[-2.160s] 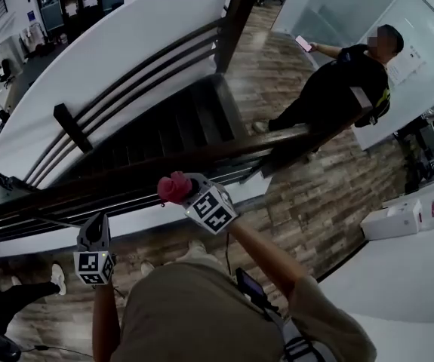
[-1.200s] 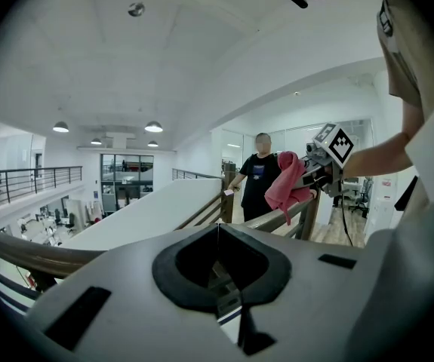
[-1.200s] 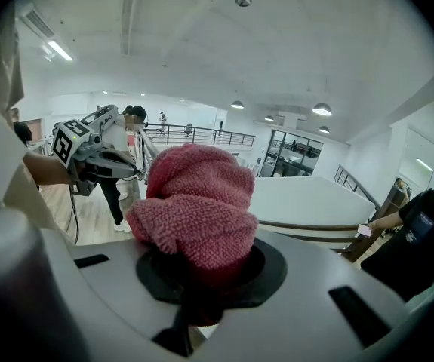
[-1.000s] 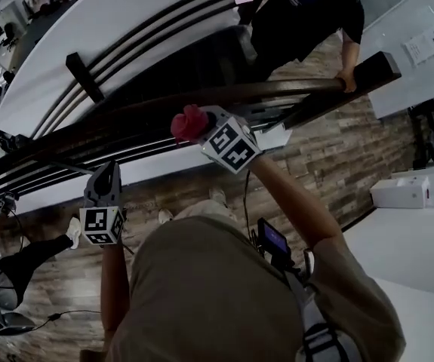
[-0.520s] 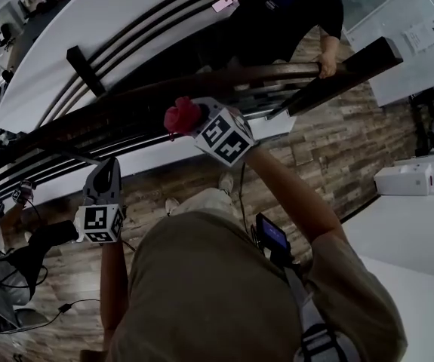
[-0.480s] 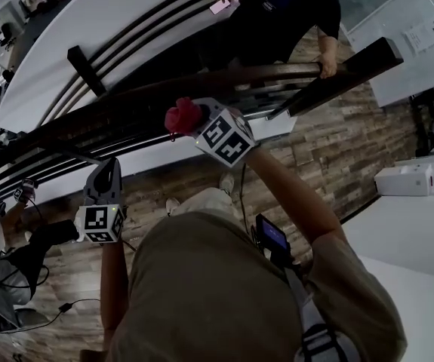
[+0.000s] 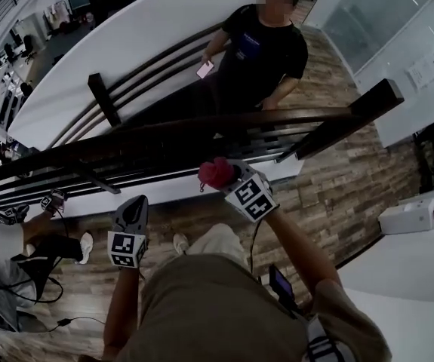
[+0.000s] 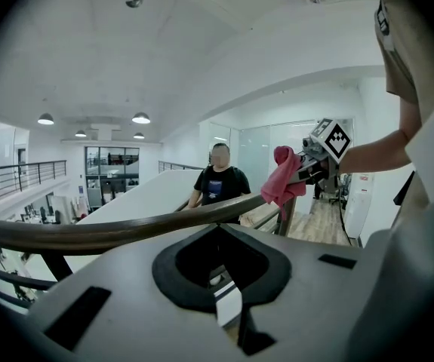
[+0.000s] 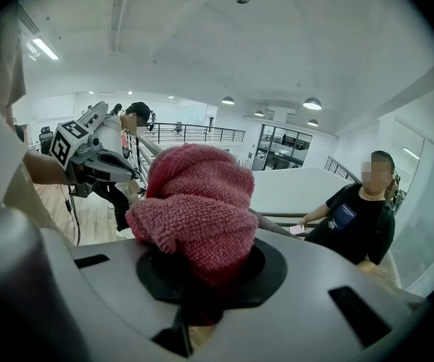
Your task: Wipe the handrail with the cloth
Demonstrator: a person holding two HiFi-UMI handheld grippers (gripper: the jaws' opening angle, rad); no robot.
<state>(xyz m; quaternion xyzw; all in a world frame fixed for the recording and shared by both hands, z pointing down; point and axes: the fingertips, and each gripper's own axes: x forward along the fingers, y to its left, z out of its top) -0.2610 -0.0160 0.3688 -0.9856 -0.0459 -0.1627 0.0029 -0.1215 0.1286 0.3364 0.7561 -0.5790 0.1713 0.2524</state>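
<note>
the plank floor (image 7: pixel 337 179) filled my side of the head view, out toward 4 o'clock. the dark wooden handrail (image 7: pixel 164 132) crossed that view from 9 o'clock to 3 o'clock. a person in a black shirt (image 7: pixel 266 47) stood beyond it at 12 o'clock. my left gripper (image 7: pixel 136 202) pointed up at the rail from 7 o'clock, its fingers together with nothing between them. my right gripper (image 7: pixel 228 176) sat near the centre, just on my side of the rail, its fingers clamped on the pink cloth (image 7: pixel 215 173). the cloth bunched out past the tips toward 10 o'clock. i couldn't tell whether it touched the rail. the person held a phone (image 7: pixel 205 69) at 11 o'clock.
</note>
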